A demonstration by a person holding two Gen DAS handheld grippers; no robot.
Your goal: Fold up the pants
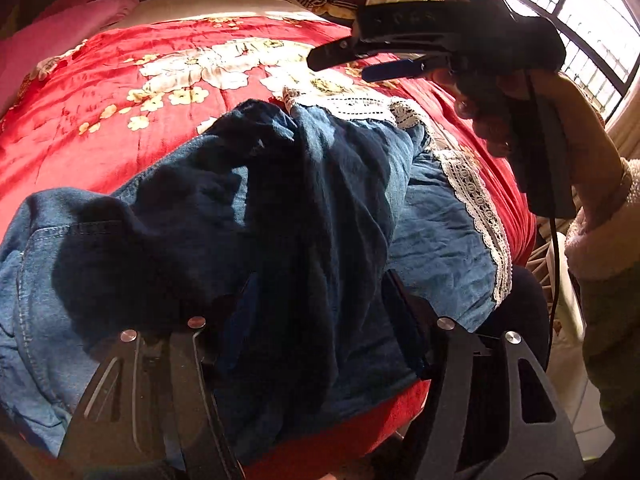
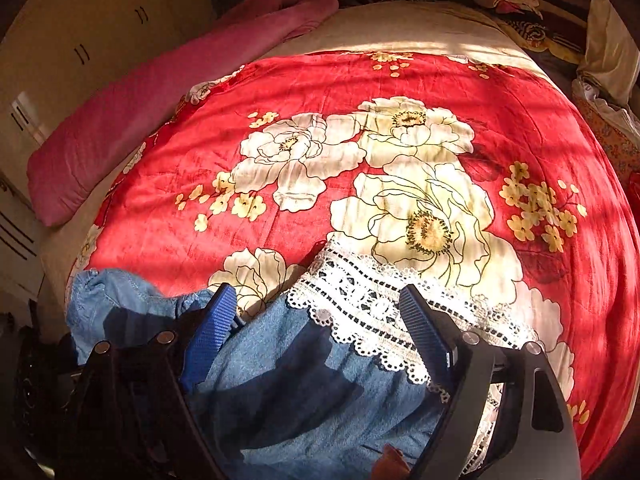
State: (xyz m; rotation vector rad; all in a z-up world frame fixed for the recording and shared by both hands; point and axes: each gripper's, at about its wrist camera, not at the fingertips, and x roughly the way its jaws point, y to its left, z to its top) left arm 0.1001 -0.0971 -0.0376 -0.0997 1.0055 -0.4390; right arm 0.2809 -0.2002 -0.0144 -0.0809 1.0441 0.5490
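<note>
The denim pants (image 1: 280, 208) lie lengthwise across the bed (image 2: 400, 80), lace hem (image 2: 360, 300) pointing away; both hand-held grippers, left (image 1: 320, 292) and right (image 2: 320, 308), gape empty.

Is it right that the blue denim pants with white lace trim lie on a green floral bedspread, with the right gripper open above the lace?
Not quite. The bedspread is red, not green, as the right wrist view shows. The rest holds: the denim pants with lace trim lie on it, and the right gripper is open above the lace.

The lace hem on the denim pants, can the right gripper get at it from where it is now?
Probably yes. The right gripper is open right over the lace hem of the denim pants, and nothing lies across it.
</note>
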